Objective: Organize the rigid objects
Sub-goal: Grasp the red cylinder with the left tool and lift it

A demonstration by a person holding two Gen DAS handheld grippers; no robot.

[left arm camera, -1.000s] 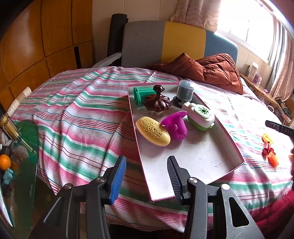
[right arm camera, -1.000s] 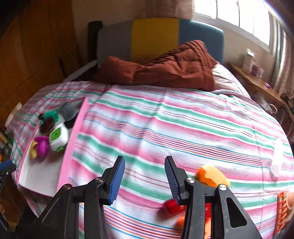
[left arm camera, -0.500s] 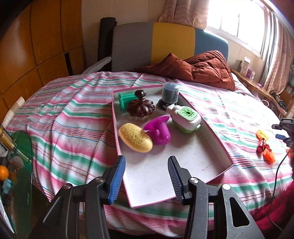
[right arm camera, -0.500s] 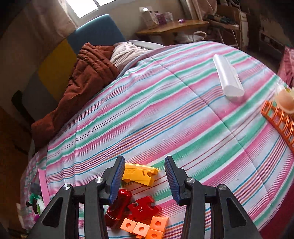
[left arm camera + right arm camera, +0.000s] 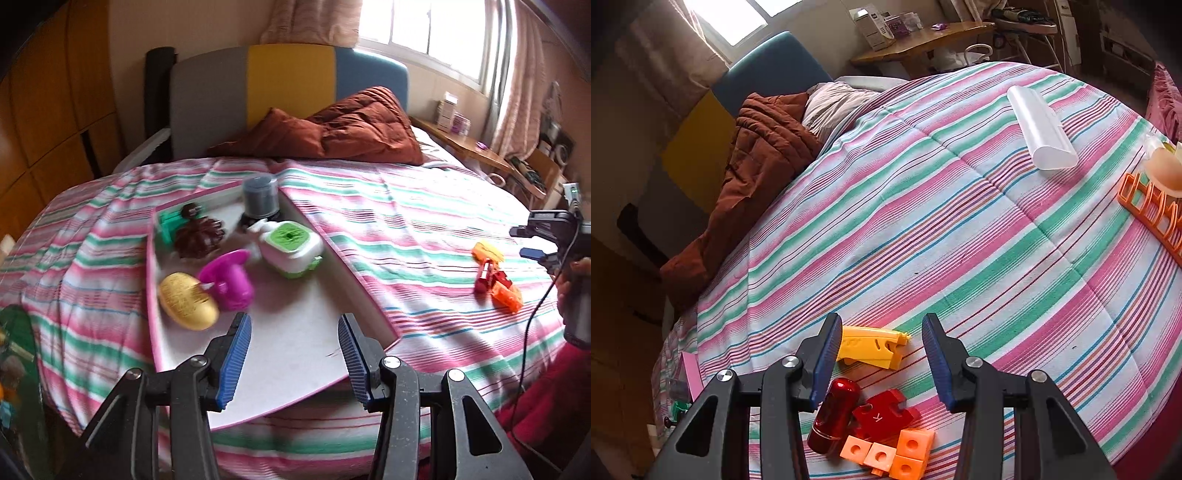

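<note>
A white tray with a pink rim [image 5: 295, 343] lies on the striped bed. It holds a yellow oval case [image 5: 186, 301], a magenta toy [image 5: 229, 282], a green-and-white box [image 5: 291, 249], a brown ornament [image 5: 197, 232], a green piece [image 5: 168, 225] and a dark jar [image 5: 260, 197]. My left gripper [image 5: 294, 360] is open and empty over the tray's near end. My right gripper [image 5: 882, 356] is open and empty above a yellow piece [image 5: 873, 347], a red cylinder [image 5: 834, 415], a red puzzle piece [image 5: 882, 413] and orange blocks [image 5: 892, 456].
A brown quilt [image 5: 332, 133] lies by the headboard. A clear tube [image 5: 1039, 127] and an orange rack [image 5: 1152, 212] lie at the bed's right side. The small toy pile [image 5: 495, 280] and the right gripper [image 5: 546, 240] show in the left wrist view.
The left gripper moved forward over the tray's near end. The right gripper swung from the tray side towards the toy pile and now hangs just above it. Both stayed open.
</note>
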